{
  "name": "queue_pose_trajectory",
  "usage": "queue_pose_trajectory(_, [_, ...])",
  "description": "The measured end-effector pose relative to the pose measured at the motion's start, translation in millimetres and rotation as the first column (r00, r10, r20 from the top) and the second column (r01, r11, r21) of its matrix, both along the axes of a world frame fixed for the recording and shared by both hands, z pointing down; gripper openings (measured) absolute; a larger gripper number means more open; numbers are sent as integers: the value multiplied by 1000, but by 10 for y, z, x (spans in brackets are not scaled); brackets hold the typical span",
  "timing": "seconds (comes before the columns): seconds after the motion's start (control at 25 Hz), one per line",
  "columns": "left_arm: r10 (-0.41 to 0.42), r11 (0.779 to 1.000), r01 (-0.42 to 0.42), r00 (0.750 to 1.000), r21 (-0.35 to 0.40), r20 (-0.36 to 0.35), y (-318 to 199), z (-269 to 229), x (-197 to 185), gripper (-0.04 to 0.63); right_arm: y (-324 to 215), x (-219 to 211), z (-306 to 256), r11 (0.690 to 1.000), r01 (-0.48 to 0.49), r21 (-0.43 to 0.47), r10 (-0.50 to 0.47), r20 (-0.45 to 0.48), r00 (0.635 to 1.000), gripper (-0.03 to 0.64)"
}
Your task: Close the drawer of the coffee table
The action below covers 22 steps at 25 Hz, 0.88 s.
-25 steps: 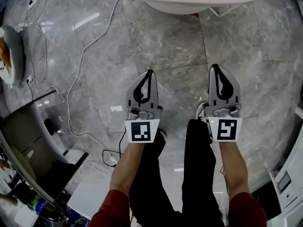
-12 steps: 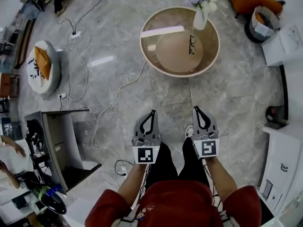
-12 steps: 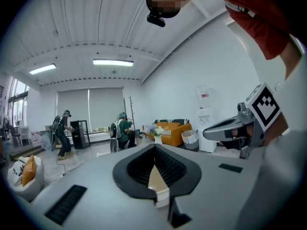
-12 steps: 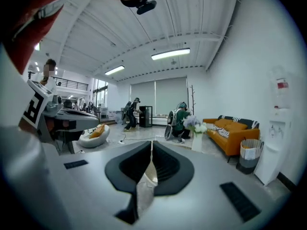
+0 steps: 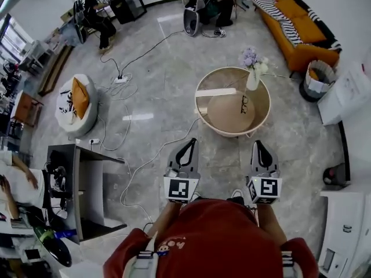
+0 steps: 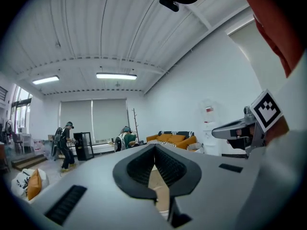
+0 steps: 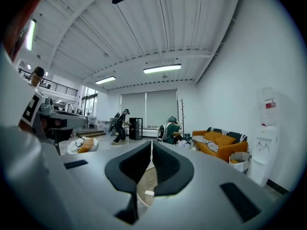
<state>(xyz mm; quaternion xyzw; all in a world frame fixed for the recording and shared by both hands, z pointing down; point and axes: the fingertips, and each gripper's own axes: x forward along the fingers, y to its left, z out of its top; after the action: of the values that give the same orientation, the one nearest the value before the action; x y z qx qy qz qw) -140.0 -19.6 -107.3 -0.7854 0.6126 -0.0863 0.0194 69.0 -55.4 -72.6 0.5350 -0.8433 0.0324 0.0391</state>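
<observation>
A large room with a grey stone floor (image 5: 168, 91), white walls and a ribbed ceiling with strip lights is seen. An orange sofa (image 5: 298, 25) is set far ahead and to the right of both tools, with a basket (image 5: 317, 79) at its near end. Two people are seen far ahead, by the back wall. The round surface (image 5: 226, 113) is found on the floor just ahead of the tools, a little nearer the right tool than the left. From above only its top is shown; the drawer cannot be made out, so whether it is open or closed cannot be told. A black cabinet (image 5: 78, 181) is placed to the left of the left tool, and farther ahead on that side a white beanbag (image 5: 66, 112) with an orange cushion (image 5: 80, 97) is seen. Cables (image 5: 152, 158) are trailed over the floor between the cabinet and the surface.

The left tool (image 5: 191, 142) and the right tool (image 5: 258, 145) are held side by side, well apart, both pointed towards the surface. The left tool is clenched with nothing in it. The right tool is likewise clenched and empty, with only a thin slit left between its pads.

On the surface's far side a vase (image 5: 253, 80) of pale flowers is stood upright, and near it a pair of glasses (image 5: 244, 104) is laid.
</observation>
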Motion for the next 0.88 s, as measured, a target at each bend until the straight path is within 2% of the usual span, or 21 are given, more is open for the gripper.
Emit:
queue_pose_trajectory(0.12, [-14, 998, 14, 1000, 59, 11, -41, -162, -262, 14, -87, -189, -208, 1000, 16, 3, -16, 19, 1000, 26])
queue_pose_trajectory(0.24, [-49, 993, 47, 999, 108, 15, -107, -236, -447, 14, -216, -315, -230, 998, 43, -37, -44, -31, 999, 27])
queue_pose_trajectory(0.32, [-57, 990, 55, 998, 133, 6, -144, -278, -462, 14, -252, -316, -281, 998, 43, -38, -45, -32, 998, 28])
queue_pose_trajectory(0.56, [-59, 988, 56, 998, 143, 16, -188, -342, -440, 14, -224, -365, -487, 998, 37, 42, -36, -24, 999, 28])
queue_pose_trajectory(0.72, [-62, 984, 58, 998, 166, 19, -238, -296, -444, 14, -271, -324, -494, 999, 19, 43, -19, -10, 1000, 28])
queue_pose_trajectory(0.88, [-68, 990, 66, 998, 126, 13, -231, -275, -434, 14, -282, -310, -511, 999, 23, 49, -22, -28, 999, 27])
